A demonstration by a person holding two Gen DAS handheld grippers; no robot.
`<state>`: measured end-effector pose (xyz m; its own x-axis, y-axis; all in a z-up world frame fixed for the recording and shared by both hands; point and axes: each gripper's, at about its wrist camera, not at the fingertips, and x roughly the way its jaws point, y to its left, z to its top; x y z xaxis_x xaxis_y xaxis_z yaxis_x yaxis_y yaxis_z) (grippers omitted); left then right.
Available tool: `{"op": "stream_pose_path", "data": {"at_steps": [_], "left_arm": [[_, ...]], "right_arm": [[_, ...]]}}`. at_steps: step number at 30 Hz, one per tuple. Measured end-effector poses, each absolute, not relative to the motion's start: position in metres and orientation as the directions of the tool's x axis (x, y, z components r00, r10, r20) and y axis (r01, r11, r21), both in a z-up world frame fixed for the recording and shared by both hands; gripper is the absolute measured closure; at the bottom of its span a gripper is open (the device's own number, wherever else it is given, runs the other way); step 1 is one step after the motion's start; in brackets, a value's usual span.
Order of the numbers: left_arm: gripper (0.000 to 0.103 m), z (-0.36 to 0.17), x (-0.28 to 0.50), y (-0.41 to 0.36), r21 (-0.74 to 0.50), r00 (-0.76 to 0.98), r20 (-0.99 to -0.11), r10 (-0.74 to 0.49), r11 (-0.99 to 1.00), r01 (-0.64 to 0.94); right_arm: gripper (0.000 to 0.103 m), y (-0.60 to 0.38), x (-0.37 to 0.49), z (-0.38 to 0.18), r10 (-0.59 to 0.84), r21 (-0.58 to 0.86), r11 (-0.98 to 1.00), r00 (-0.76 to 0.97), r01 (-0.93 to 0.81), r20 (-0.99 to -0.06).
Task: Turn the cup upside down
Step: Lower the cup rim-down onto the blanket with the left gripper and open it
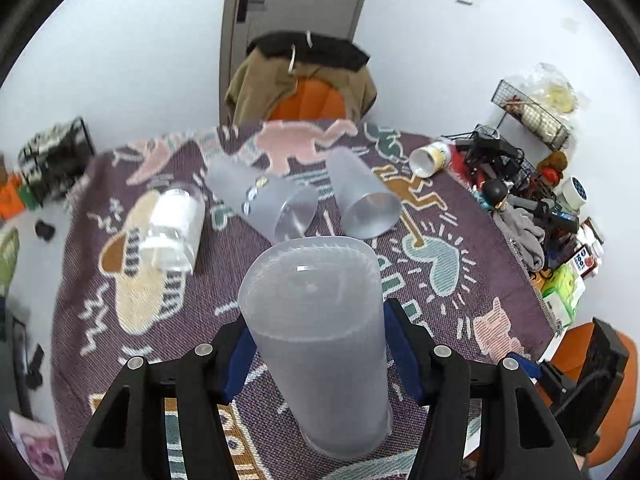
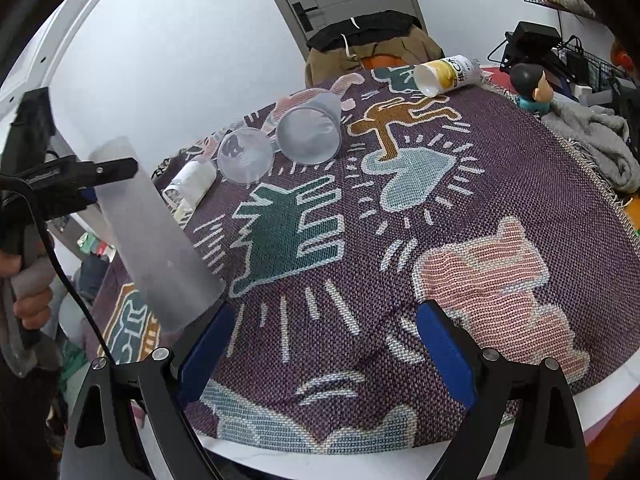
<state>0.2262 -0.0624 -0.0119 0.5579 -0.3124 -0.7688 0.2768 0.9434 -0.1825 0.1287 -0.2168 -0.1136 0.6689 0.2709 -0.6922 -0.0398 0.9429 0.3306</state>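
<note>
My left gripper (image 1: 316, 344) is shut on a tall frosted plastic cup (image 1: 320, 332), its blue pads pressing both sides. The cup is upside down, its closed base up and its rim low over the patterned cloth (image 1: 280, 280). The right wrist view shows the same cup (image 2: 152, 236) tilted, held by the left gripper (image 2: 104, 176), rim at the cloth. My right gripper (image 2: 324, 348) is open and empty above the cloth near the table's front edge. Two more frosted cups (image 1: 366, 200) (image 1: 264, 200) lie on their sides further back.
A clear jar with a white label (image 1: 172, 228) lies on its side at the left. A white and yellow can (image 1: 430, 158) lies at the back right. Clutter, a grey cloth (image 1: 524, 232) and wire racks crowd the right edge. A chair with clothes (image 1: 304, 76) stands behind the table.
</note>
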Motion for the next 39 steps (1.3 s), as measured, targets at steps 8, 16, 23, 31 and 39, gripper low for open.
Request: {"op": "stream_pose_path", "data": {"at_steps": [8,16,23,31,39], "left_arm": [[0.042,0.005,0.195,-0.073,-0.049,0.672,-0.688,-0.274,0.941,0.334],[0.042,-0.004,0.171,-0.096,0.048,0.710,-0.656,-0.255,0.925,0.377],[0.041,-0.018,0.170,-0.115,0.128,0.728,-0.651,-0.214,0.915,0.384],[0.040,-0.029,0.164,-0.126,0.184,0.763,-0.614,-0.200,0.905,0.385],[0.001,-0.017,0.156,-0.123,0.151,0.782,-0.578,-0.233,0.911,0.383]], "right_arm": [[0.010,-0.217,0.126,-0.109,0.257,0.318,0.947,0.680,-0.037,-0.687],[0.010,-0.227,0.122,-0.113,0.240,0.319,0.948,0.676,-0.008,-0.697],[0.010,-0.240,0.115,-0.118,0.188,0.294,0.955,0.685,0.041,-0.704],[0.010,-0.247,0.111,-0.121,0.170,0.286,0.956,0.687,0.058,-0.707],[0.009,-0.242,0.110,-0.114,0.194,0.295,0.955,0.710,0.021,-0.677]]}}
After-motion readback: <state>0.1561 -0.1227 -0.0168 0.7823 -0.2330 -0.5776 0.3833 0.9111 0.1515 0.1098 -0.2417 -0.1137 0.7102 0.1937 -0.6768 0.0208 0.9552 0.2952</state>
